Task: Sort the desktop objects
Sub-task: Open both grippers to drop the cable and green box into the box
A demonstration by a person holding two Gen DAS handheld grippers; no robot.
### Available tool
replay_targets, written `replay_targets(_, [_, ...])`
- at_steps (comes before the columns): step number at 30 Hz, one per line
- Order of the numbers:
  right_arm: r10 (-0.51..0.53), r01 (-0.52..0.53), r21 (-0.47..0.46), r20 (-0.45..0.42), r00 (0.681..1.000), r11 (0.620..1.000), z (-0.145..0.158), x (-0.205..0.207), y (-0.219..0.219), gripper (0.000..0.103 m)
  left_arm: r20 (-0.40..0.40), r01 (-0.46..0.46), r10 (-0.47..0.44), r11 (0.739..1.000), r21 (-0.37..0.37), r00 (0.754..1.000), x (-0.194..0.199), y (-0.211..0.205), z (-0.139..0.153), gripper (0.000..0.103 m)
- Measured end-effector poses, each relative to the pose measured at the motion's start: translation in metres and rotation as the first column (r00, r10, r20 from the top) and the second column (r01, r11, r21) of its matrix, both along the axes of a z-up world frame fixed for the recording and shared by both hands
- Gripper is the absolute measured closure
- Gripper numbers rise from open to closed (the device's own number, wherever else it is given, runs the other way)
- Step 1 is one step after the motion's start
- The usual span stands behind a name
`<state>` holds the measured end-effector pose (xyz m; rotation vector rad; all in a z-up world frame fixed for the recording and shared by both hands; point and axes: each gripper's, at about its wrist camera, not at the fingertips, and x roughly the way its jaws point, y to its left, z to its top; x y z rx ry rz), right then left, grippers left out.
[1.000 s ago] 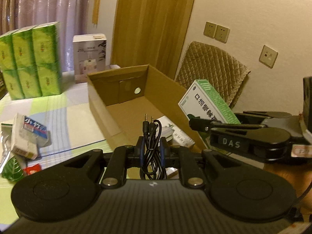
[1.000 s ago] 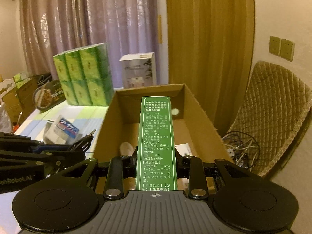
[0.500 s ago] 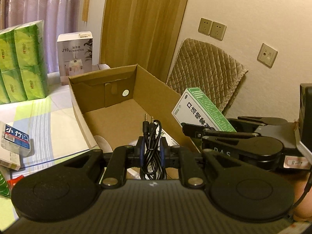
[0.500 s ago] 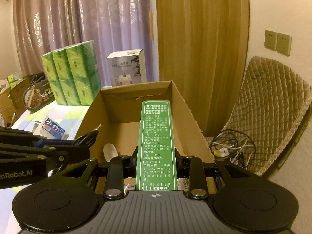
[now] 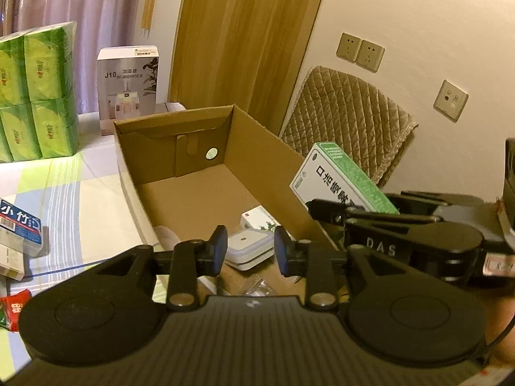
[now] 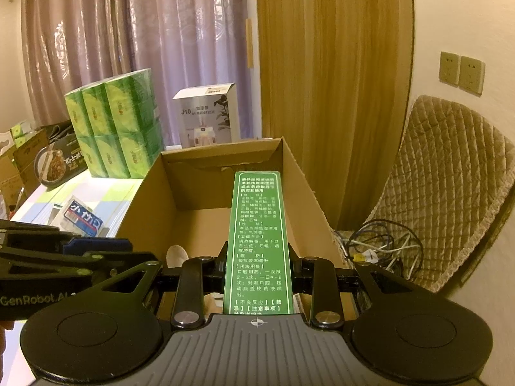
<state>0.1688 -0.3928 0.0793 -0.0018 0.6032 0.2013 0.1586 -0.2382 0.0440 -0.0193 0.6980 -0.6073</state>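
Left wrist view is showing the left gripper (image 5: 249, 246) with its fingers (image 5: 218, 244) parting and nothing between them, hanging tilted down over the near end of the cardboard box (image 5: 257, 148) where a white case (image 5: 248, 246) is lying. Right wrist view is showing the right gripper (image 6: 257, 265) pinching the green medicine box (image 6: 257, 238) lengthwise, sloping down above the cardboard box on the table (image 6: 106, 196); box contents under both grippers are partly hiding, and a blue-labelled packet (image 5: 21, 228) is lying outside on the table
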Motion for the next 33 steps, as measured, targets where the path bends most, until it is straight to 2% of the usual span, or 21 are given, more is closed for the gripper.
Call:
replay_targets(23, [0.005, -0.005, -0.023, 0.007, 1.0, 1.0, -0.006, 0.009, 0.014, 0.076, -0.006, -0.063, 0.063, 0.998, 0.02, 0.998, -0.015, 0.031, -0.004, 0.075])
replay_targets(24, [0.002, -0.002, -0.023, 0.011, 1.0, 1.0, -0.007, 0.01, 0.014, 0.072, -0.007, -0.064, 0.064, 0.998, 0.019, 0.998, -0.015, 0.032, -0.004, 0.075])
replay_targets(25, [-0.002, 0.002, -0.026, 0.012, 1.0, 1.0, -0.008, 0.01, 0.014, 0.064, -0.008, -0.065, 0.066, 0.998, 0.019, 0.998, -0.015, 0.032, -0.004, 0.075])
replay_targets(26, [-0.009, 0.009, -0.026, 0.013, 1.0, 1.0, -0.009, 0.01, 0.013, 0.038, -0.009, -0.066, 0.067, 0.998, 0.019, 0.998, -0.016, 0.033, -0.004, 0.075])
replay_targets(27, [-0.015, 0.015, -0.022, 0.016, 1.0, 1.0, -0.009, 0.01, 0.012, 0.025, -0.009, -0.067, 0.068, 0.998, 0.02, 0.998, -0.016, 0.033, -0.005, 0.075])
replay_targets(33, [-0.018, 0.018, -0.012, 0.012, 1.0, 1.0, -0.012, 0.0, 0.009, 0.025, -0.016, -0.079, 0.08, 0.997, 0.019, 0.997, -0.018, 0.04, -0.01, 0.073])
